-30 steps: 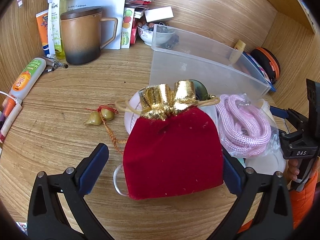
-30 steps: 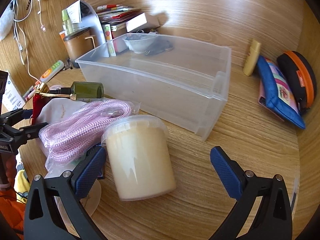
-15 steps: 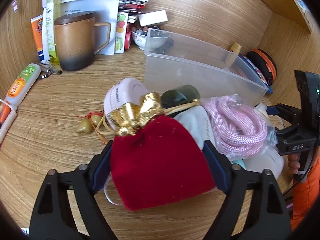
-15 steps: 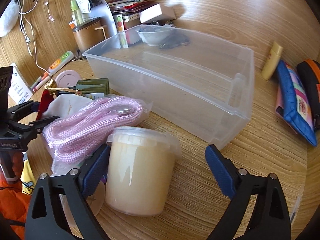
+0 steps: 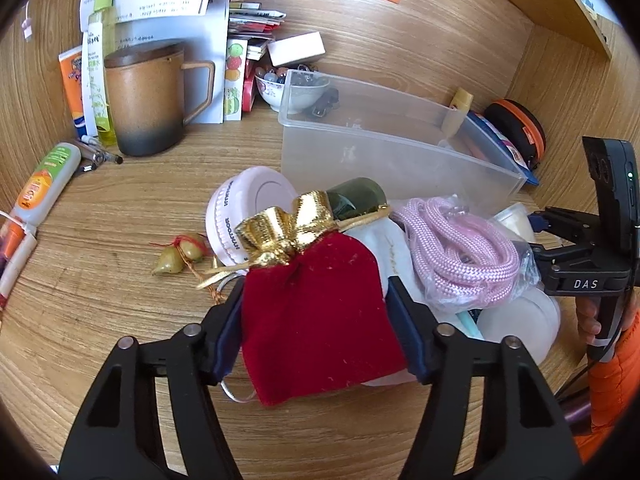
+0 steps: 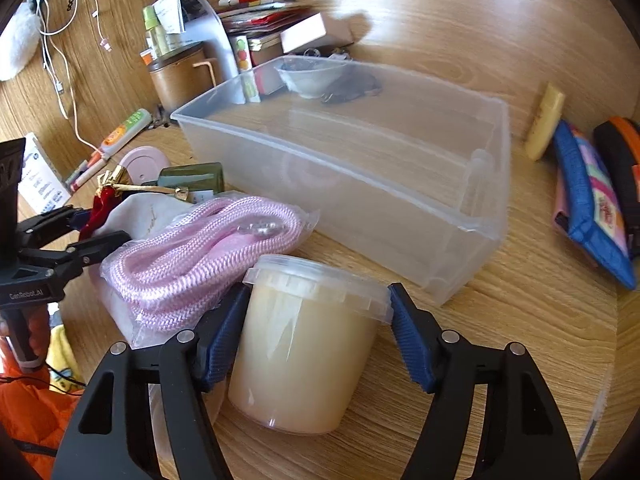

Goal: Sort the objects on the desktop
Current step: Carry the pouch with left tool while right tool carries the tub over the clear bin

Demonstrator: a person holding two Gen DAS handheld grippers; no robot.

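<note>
My left gripper is shut on a red velvet pouch with a gold top, which rests on the pile of objects. My right gripper is shut on a lidded tub of cream-coloured stuff that stands on the desk. A bagged pink rope lies between the two; it also shows in the left wrist view. The clear plastic bin stands behind, and nothing shows inside it. The right gripper shows at the right edge of the left wrist view.
A brown mug, tubes and pens stand at the left. A pink round case, a green bottle and a gourd charm lie by the pouch. A blue pouch and orange case lie right of the bin.
Both grippers moved forward and closed: the left onto the red pouch, the right onto the cream tub.
</note>
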